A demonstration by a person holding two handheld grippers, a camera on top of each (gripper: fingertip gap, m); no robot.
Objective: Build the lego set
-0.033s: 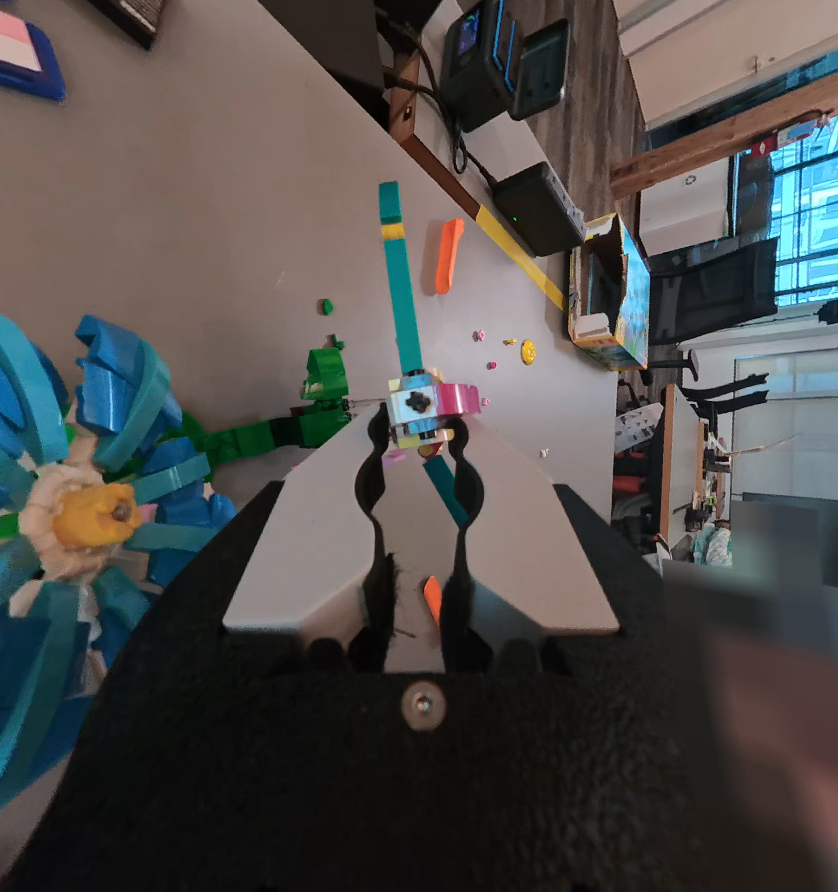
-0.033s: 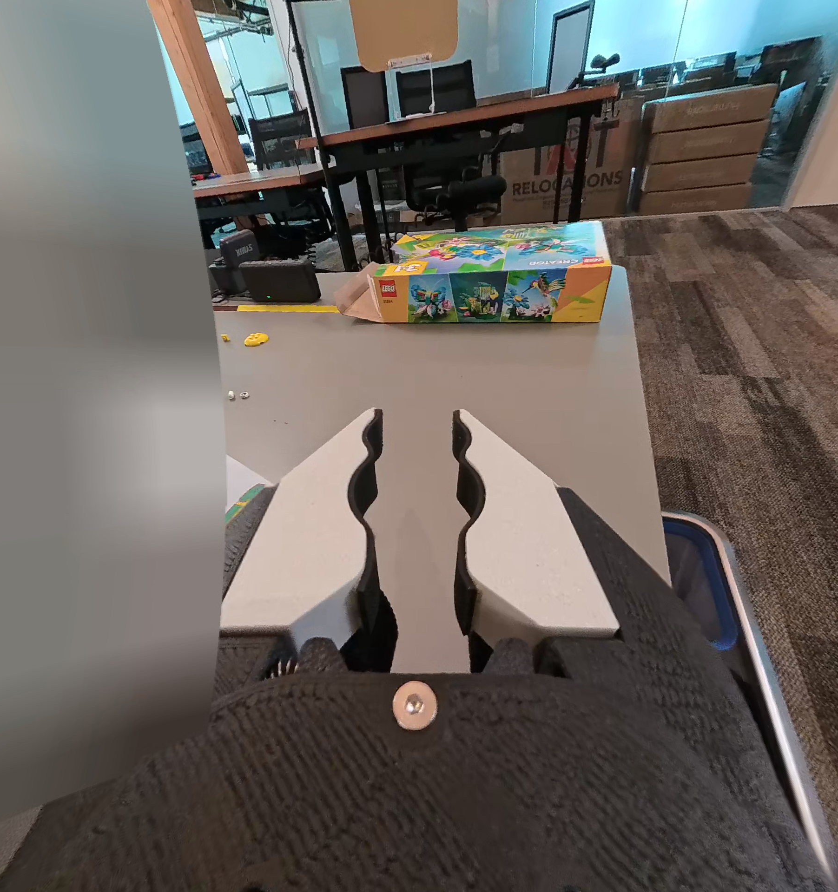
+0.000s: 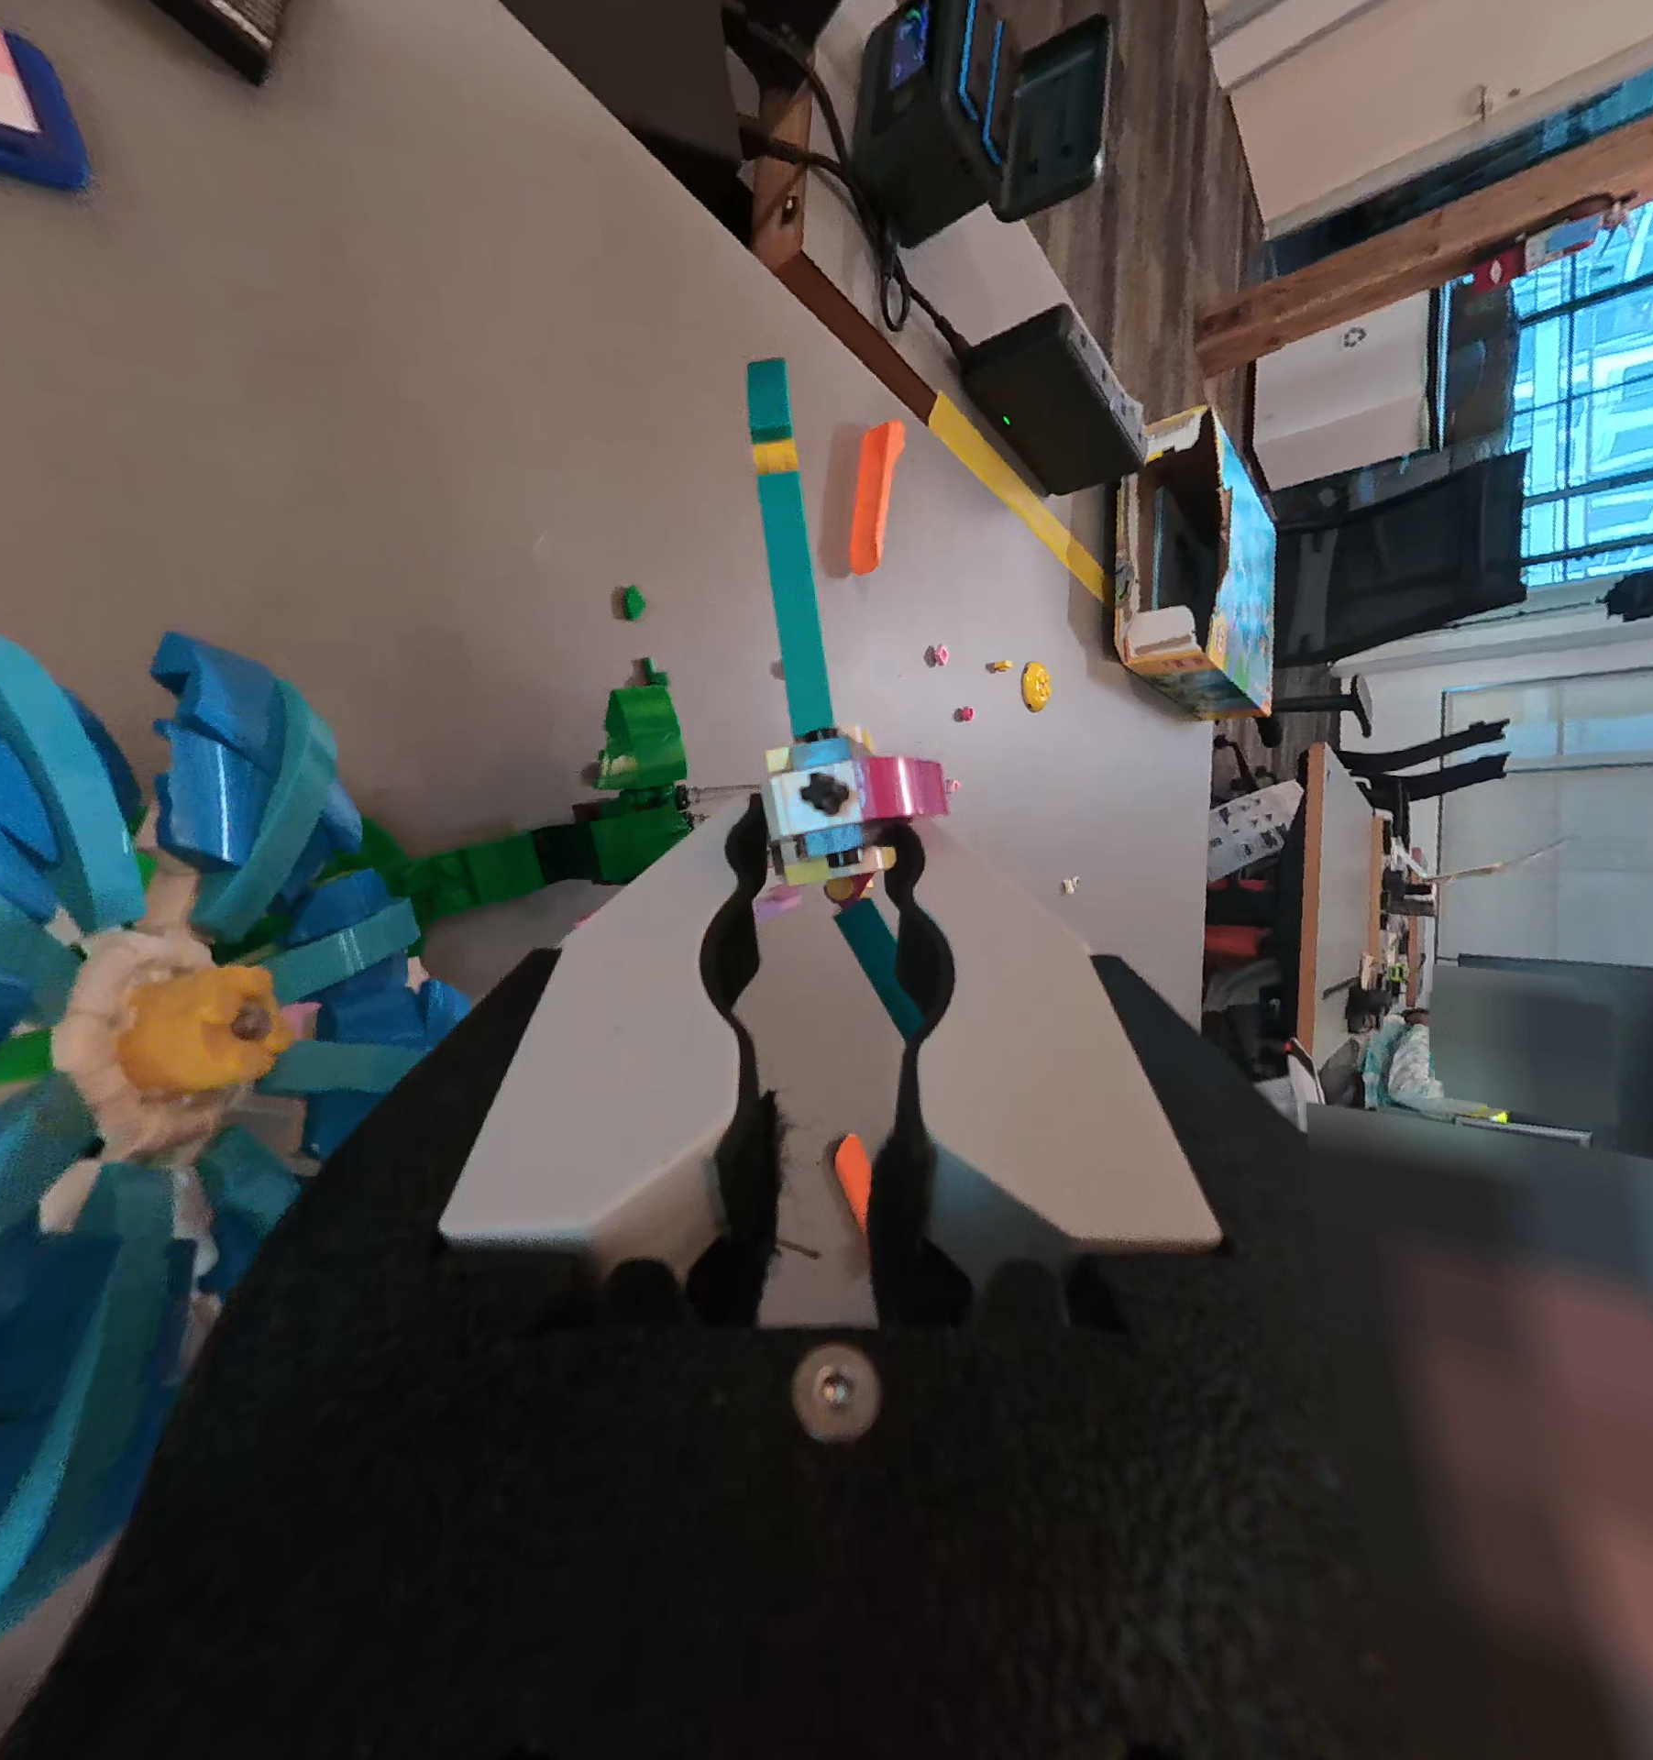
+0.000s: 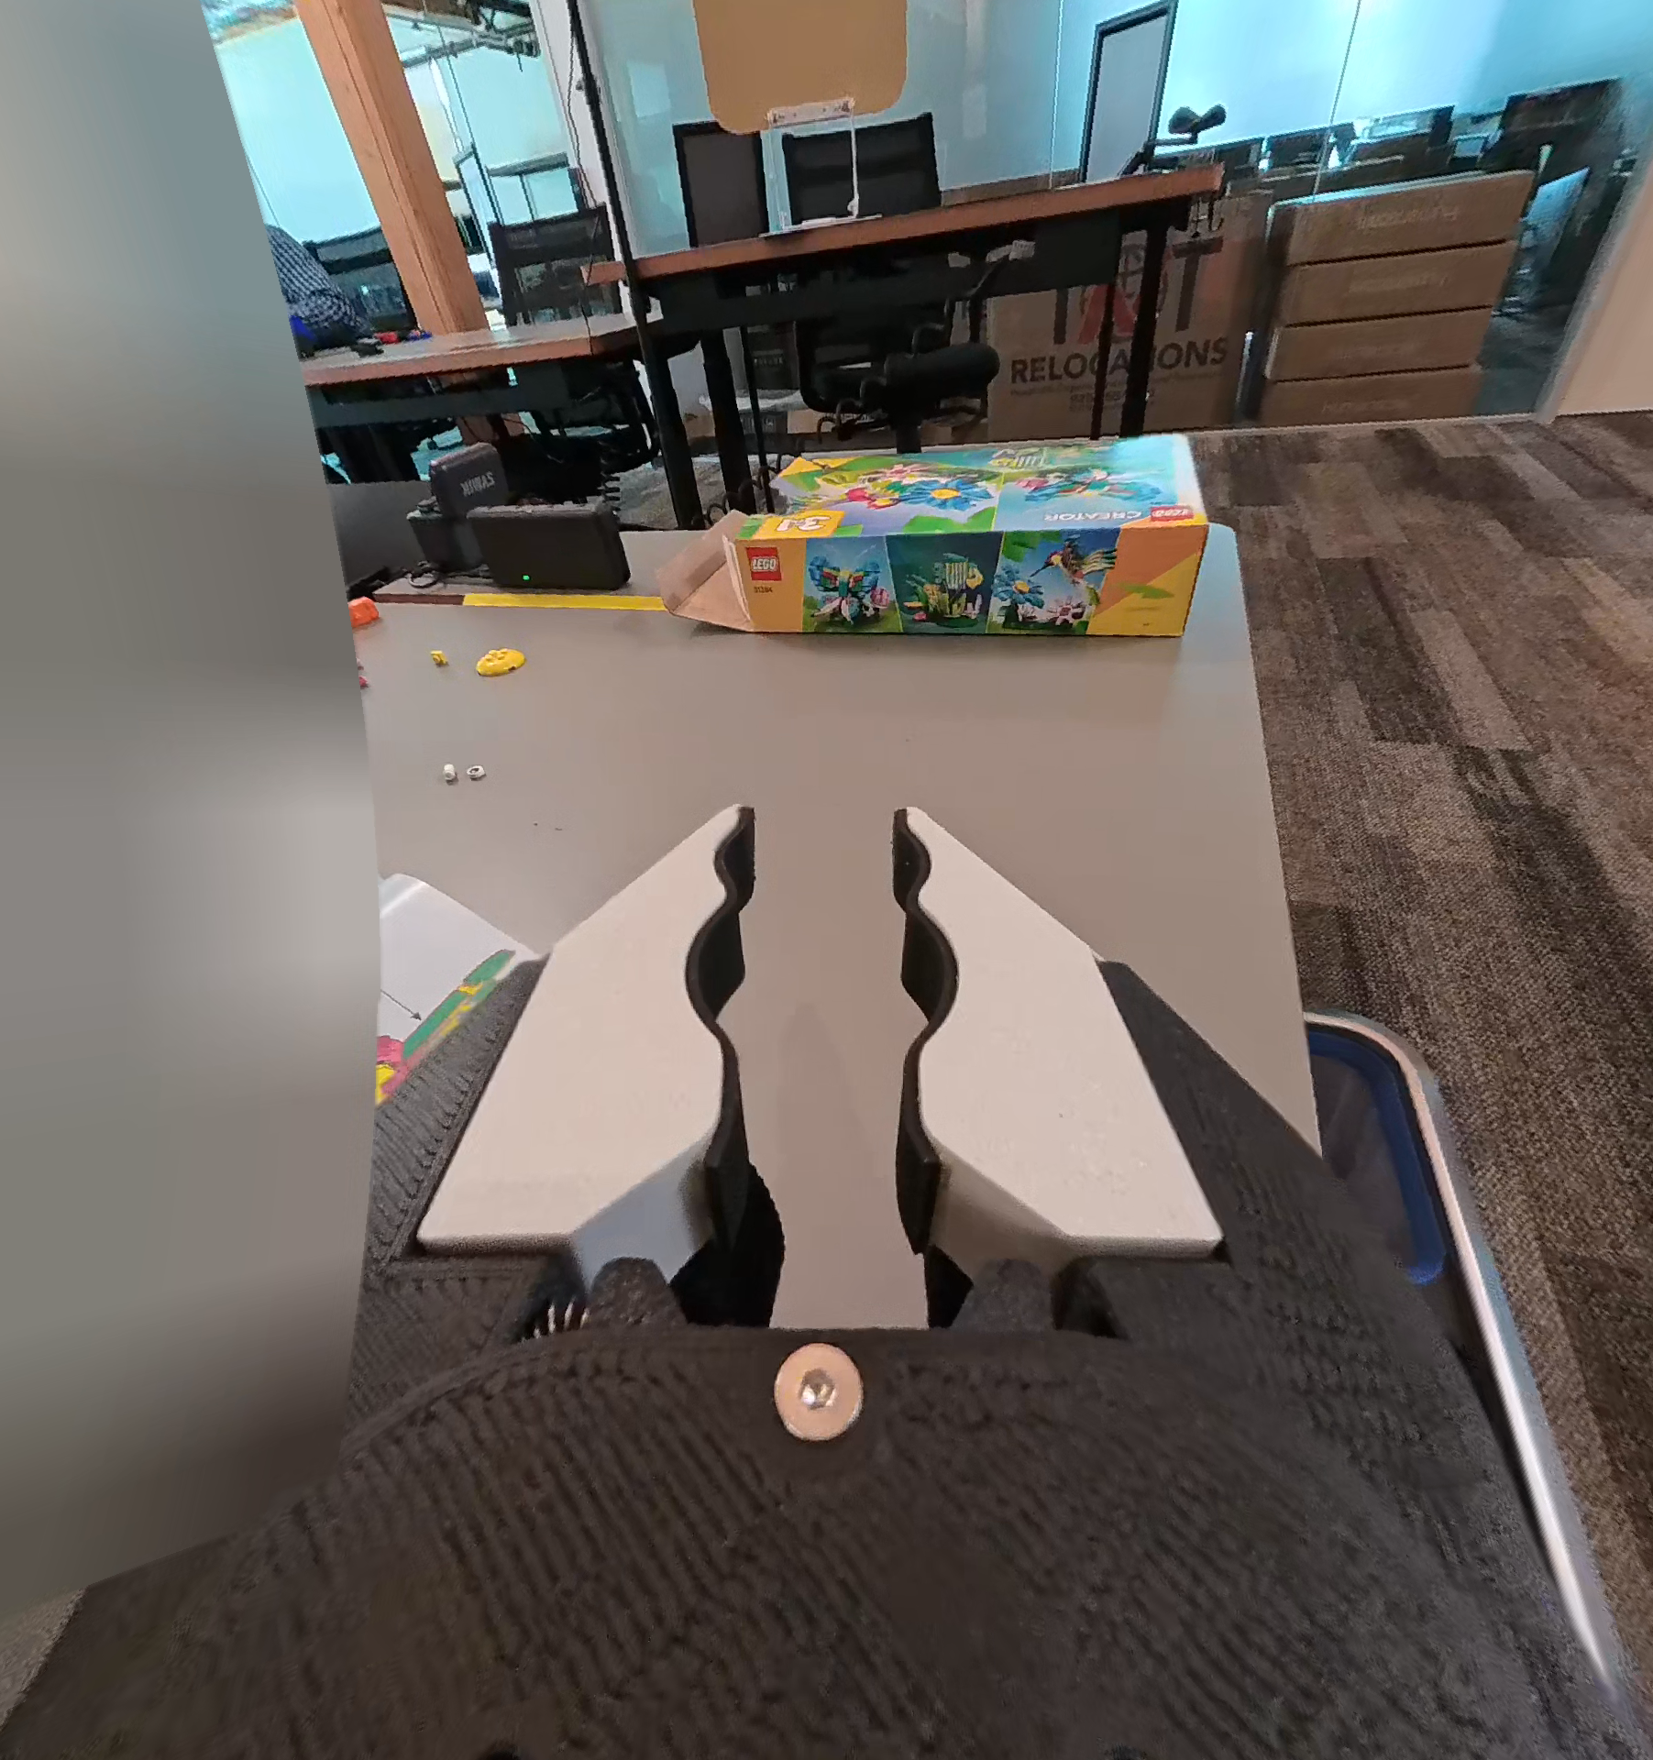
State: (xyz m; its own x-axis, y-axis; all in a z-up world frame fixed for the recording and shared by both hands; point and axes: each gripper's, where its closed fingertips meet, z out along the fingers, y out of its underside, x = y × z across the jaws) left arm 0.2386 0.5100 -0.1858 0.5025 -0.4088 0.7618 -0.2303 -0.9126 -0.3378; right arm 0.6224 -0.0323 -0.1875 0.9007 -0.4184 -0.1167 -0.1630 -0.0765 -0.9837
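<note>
Above table (image 3: pixel 346 400): assembly (image 3: pixel 827 810) between tool (image 3: pixel 827 838) tips

The right hand-held gripper (image 4: pixel 822 829) hovers over the grey counter (image 4: pixel 803 724) with its fingers apart and nothing between them. The colourful set box (image 4: pixel 975 552) lies at the far edge, one end flap open. A yellow round piece (image 4: pixel 499 661) and two small pale pieces (image 4: pixel 463 772) lie far left.

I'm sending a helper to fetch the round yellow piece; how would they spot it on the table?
Start at the colourful box on the grey table. Beside its open end lies the round yellow piece. It is the largest of the loose bits there; the pink bits nearby are tiny.
</note>
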